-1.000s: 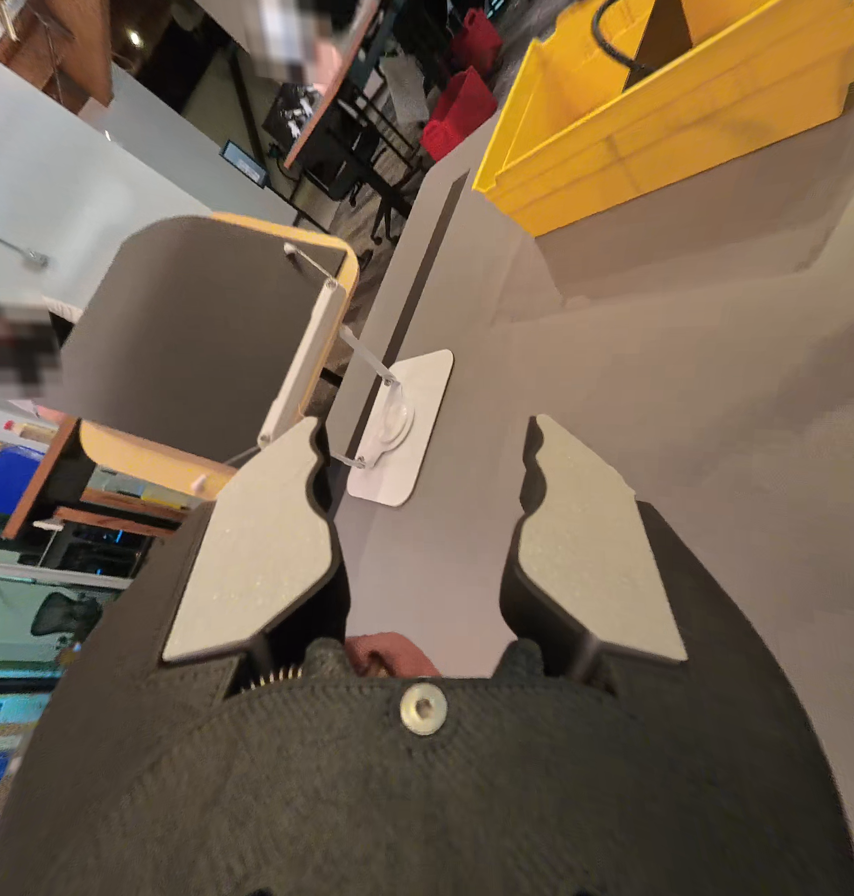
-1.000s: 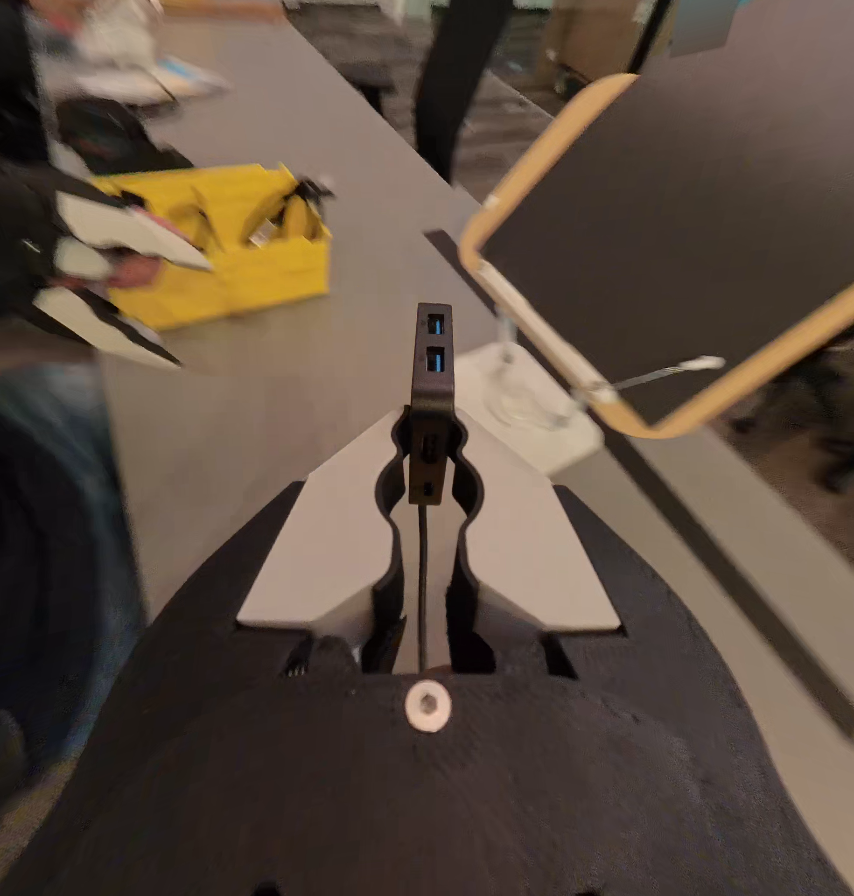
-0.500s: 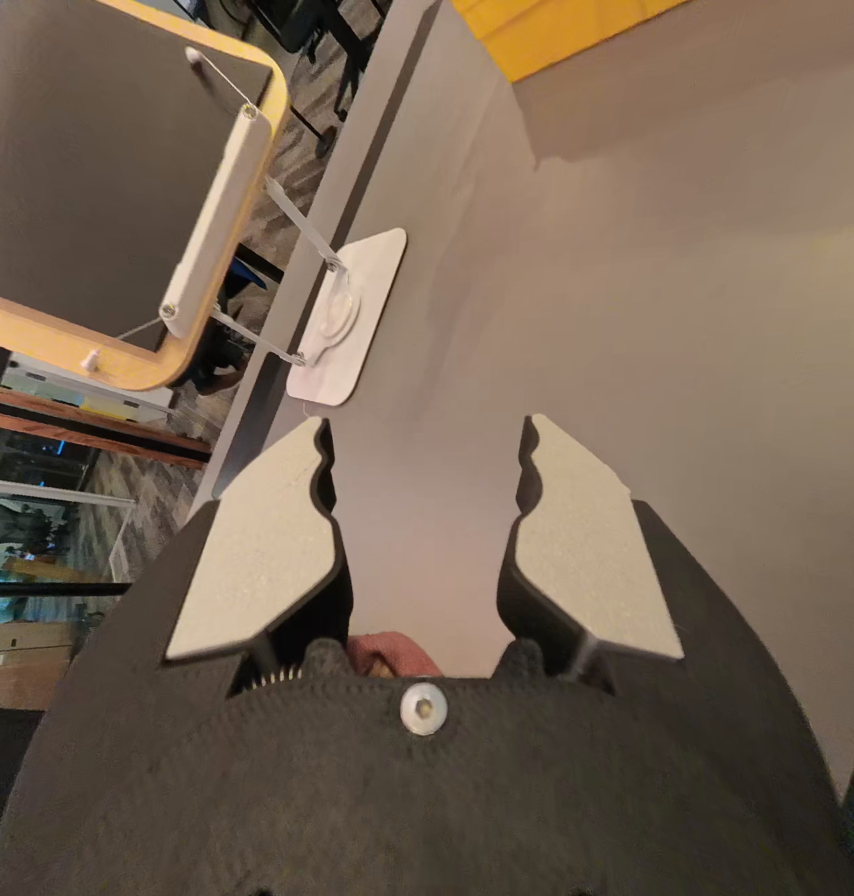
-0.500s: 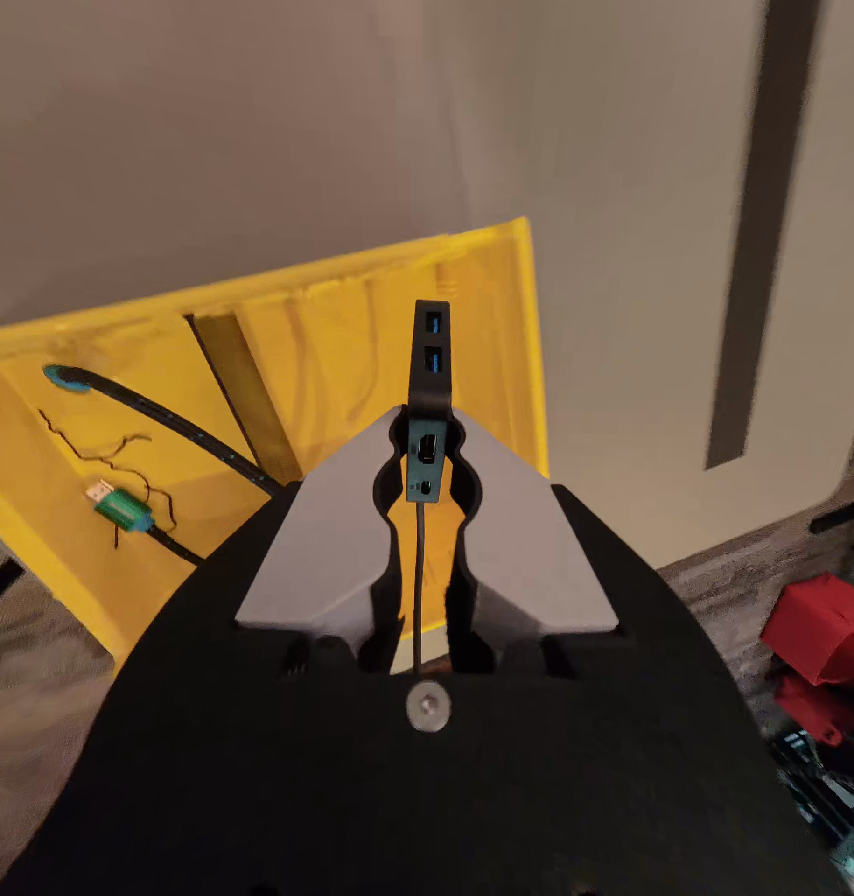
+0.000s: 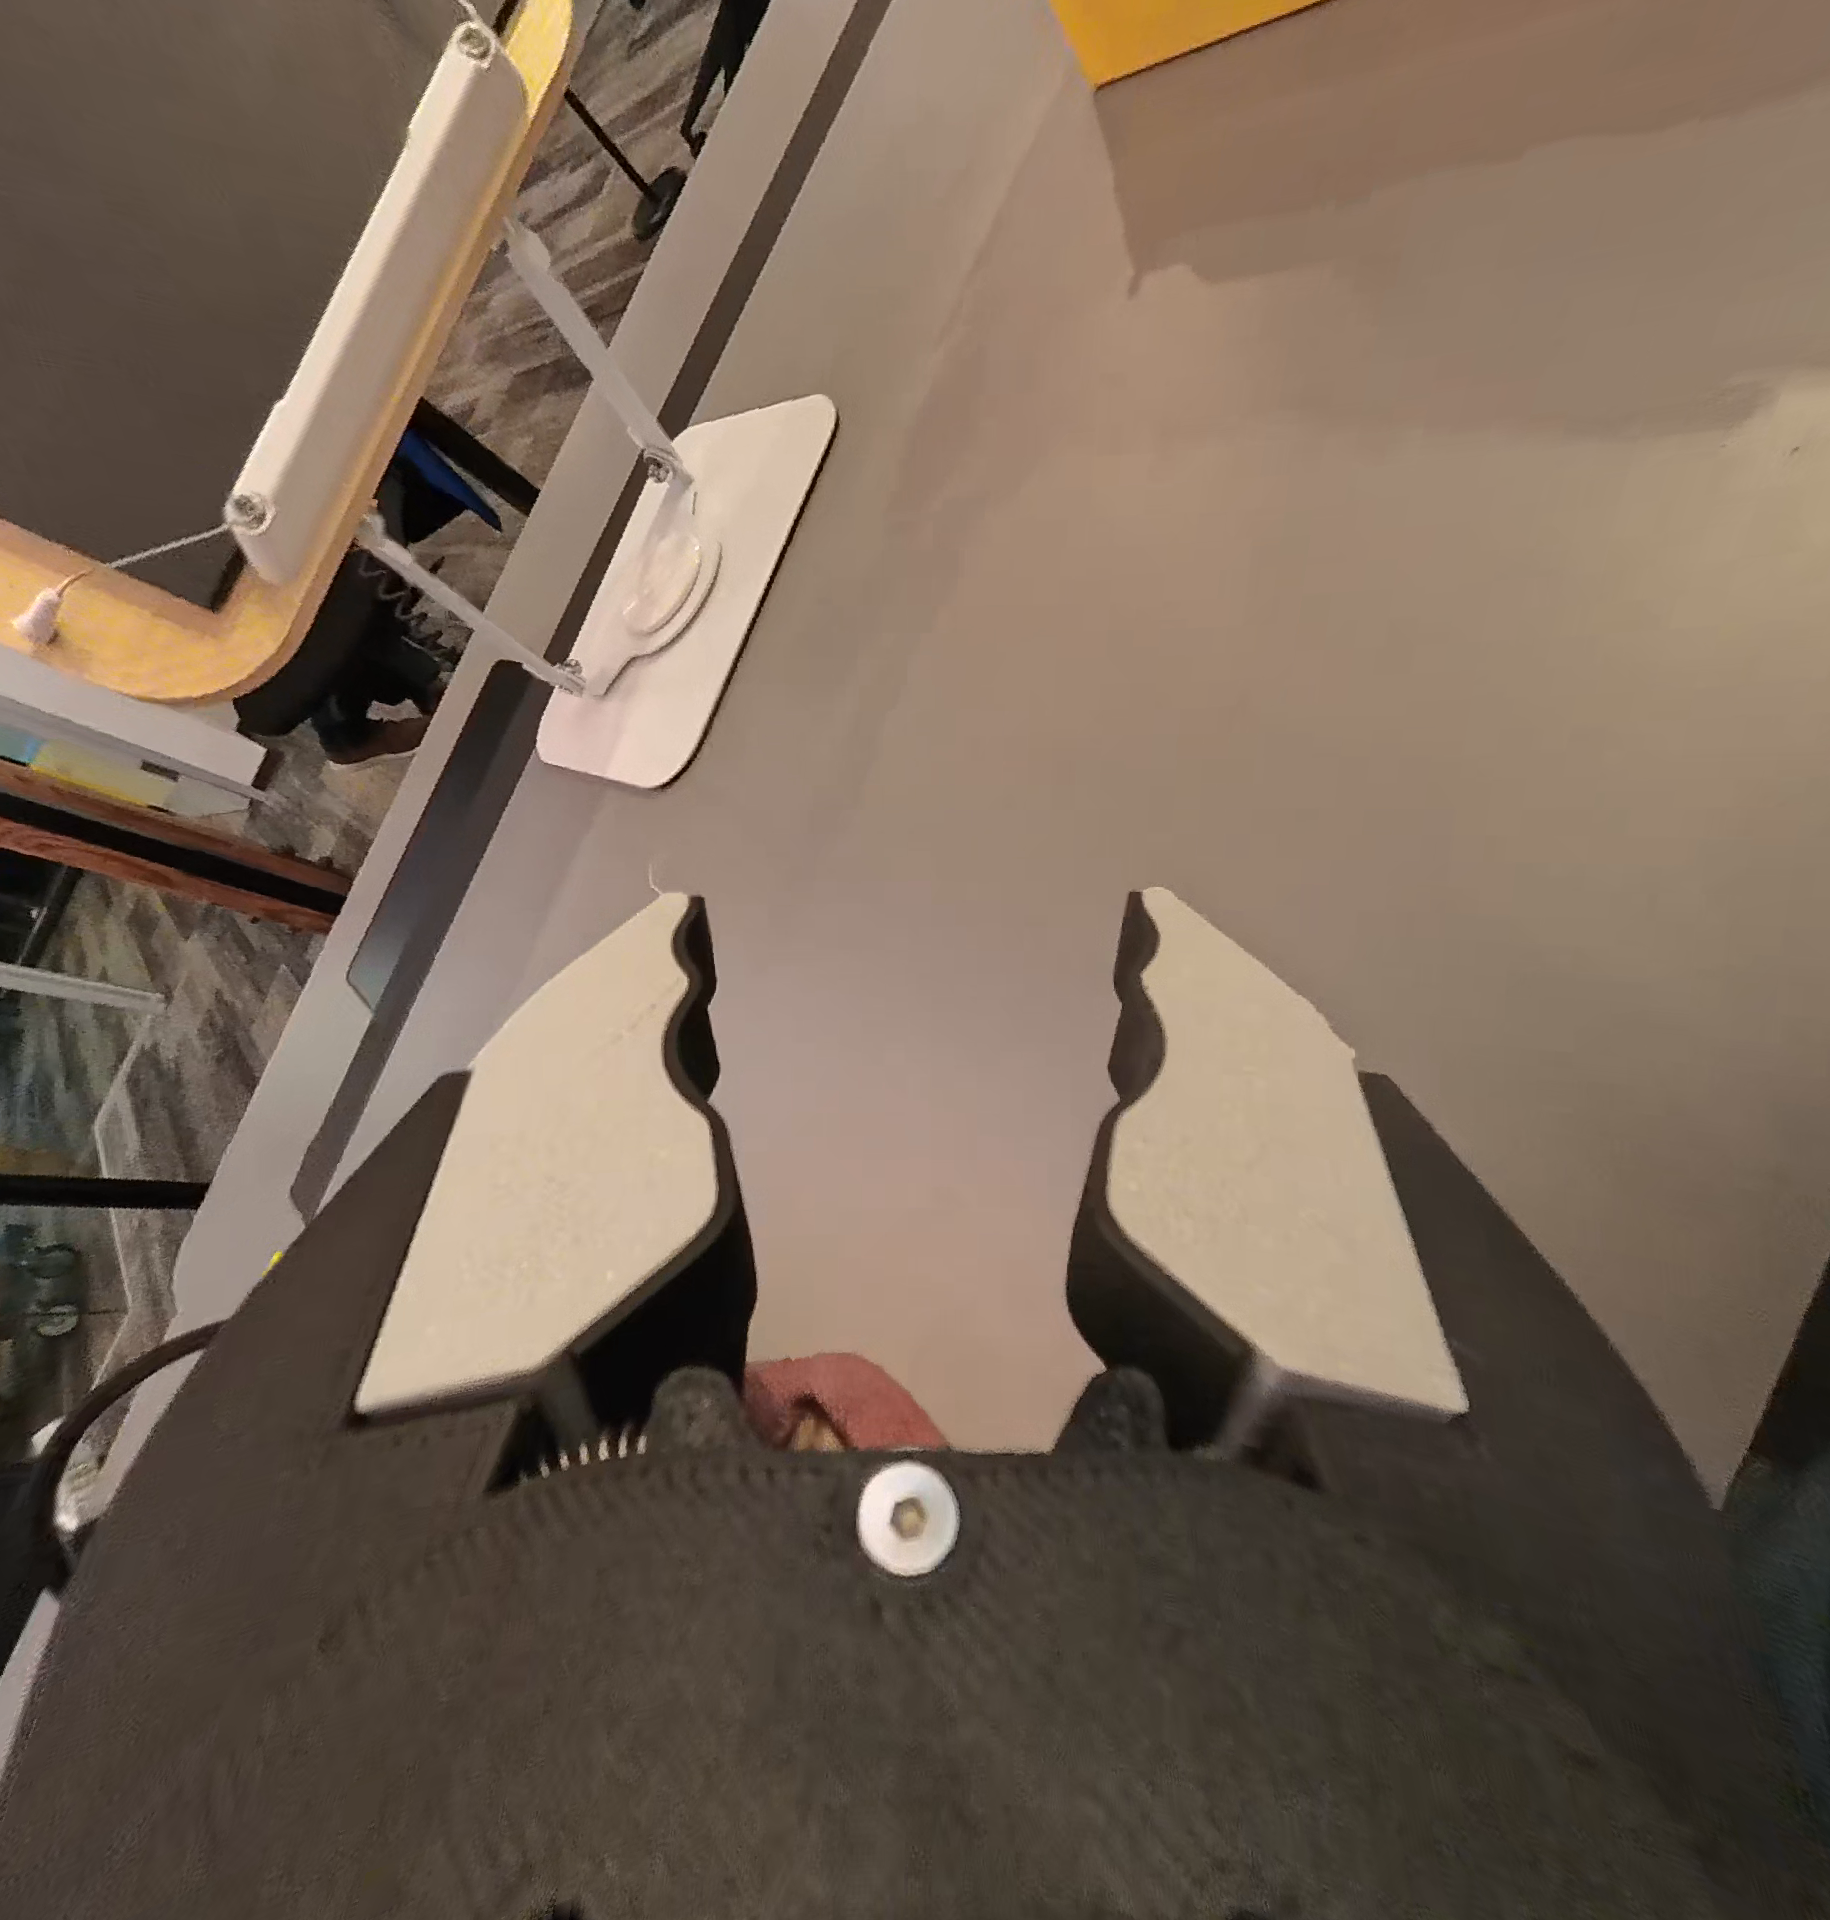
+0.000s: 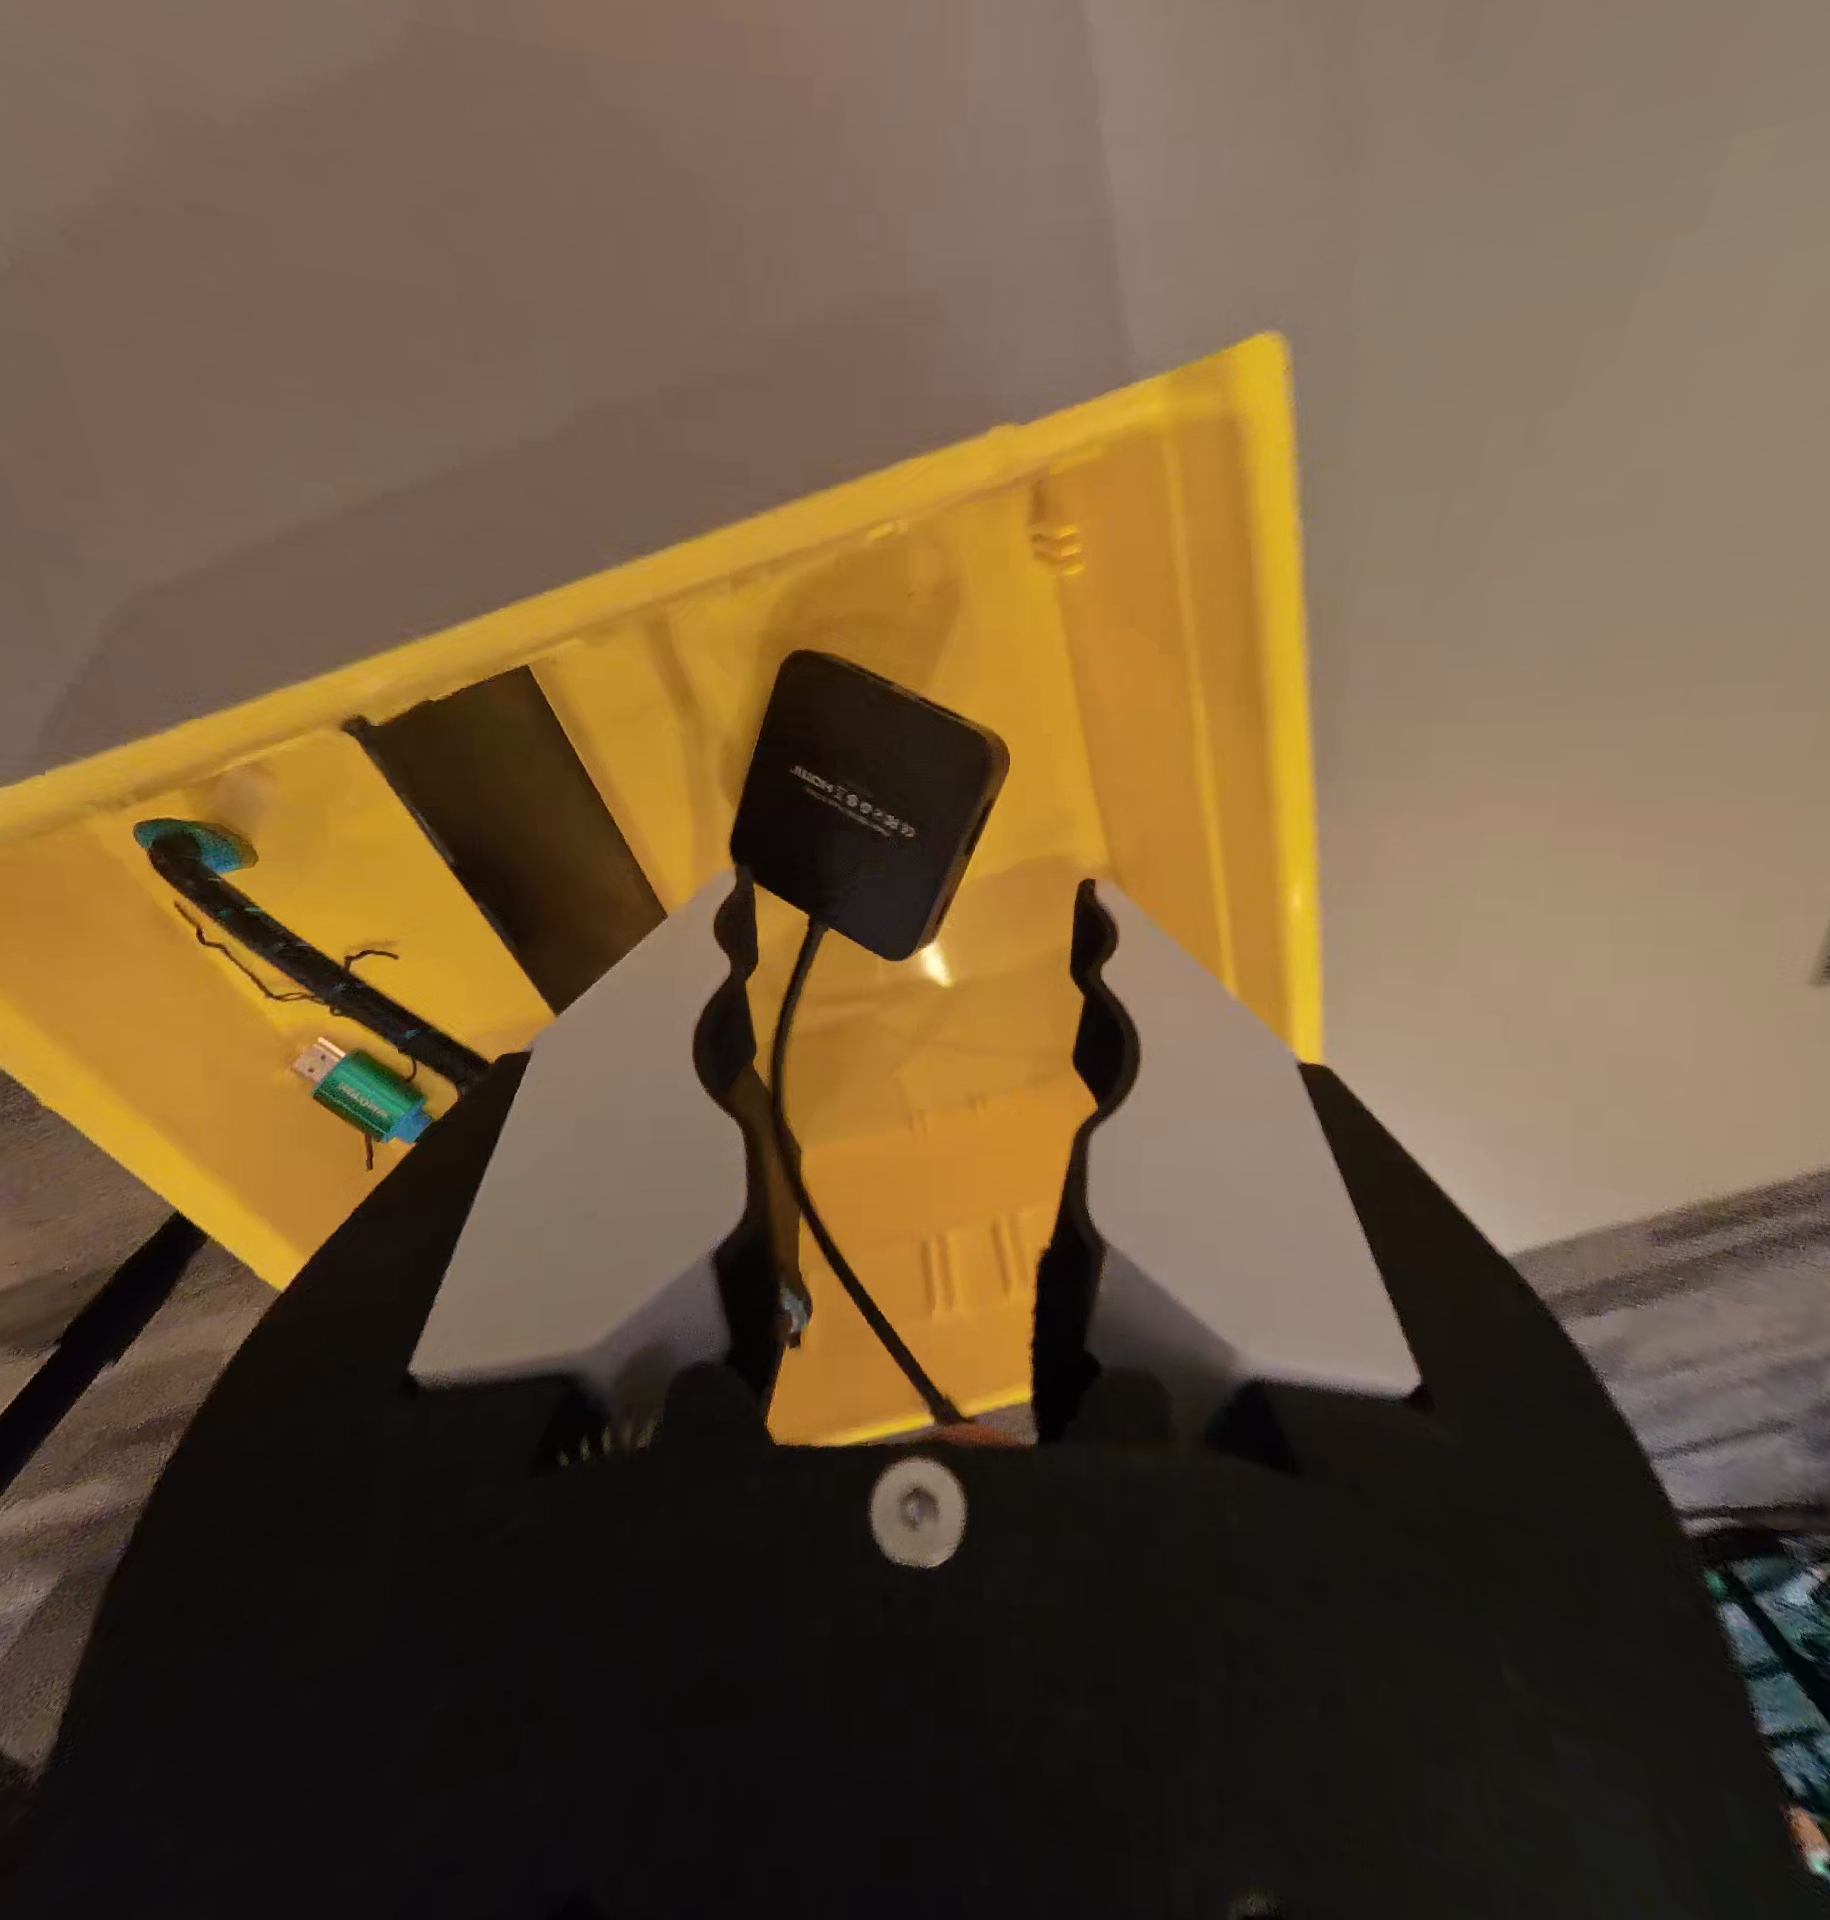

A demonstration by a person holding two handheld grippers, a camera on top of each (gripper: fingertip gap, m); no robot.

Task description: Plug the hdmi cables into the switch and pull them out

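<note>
1. Both pairs of jaws stand parted and grasp nothing: the right gripper (image 6: 911,904) is spread wide above the yellow bin (image 6: 1181,582), and the left gripper (image 5: 916,914) gapes over bare grey table (image 5: 1410,623)
2. Just ahead of the right fingertips lies the switch (image 6: 869,800), a flat black square resting face up on the bin floor; its thin black lead (image 6: 797,1039) runs back between the right fingers toward the gripper body
3. One hdmi cable (image 6: 308,956), braided black and teal, lies in the bin's left part, its green plug (image 6: 365,1086) unplugged and well apart from the switch, beyond a dark divider (image 6: 516,831)
4. Judged from this, the right gripper is far nearer both pieces; the switch sits dead ahead, the plug off to its left, its long axis slanting up-left
5. Beside the left gripper stands only a white stand base (image 5: 682,592) carrying a wood-edged panel (image 5: 163,312), with a corner of the bin far off
</note>
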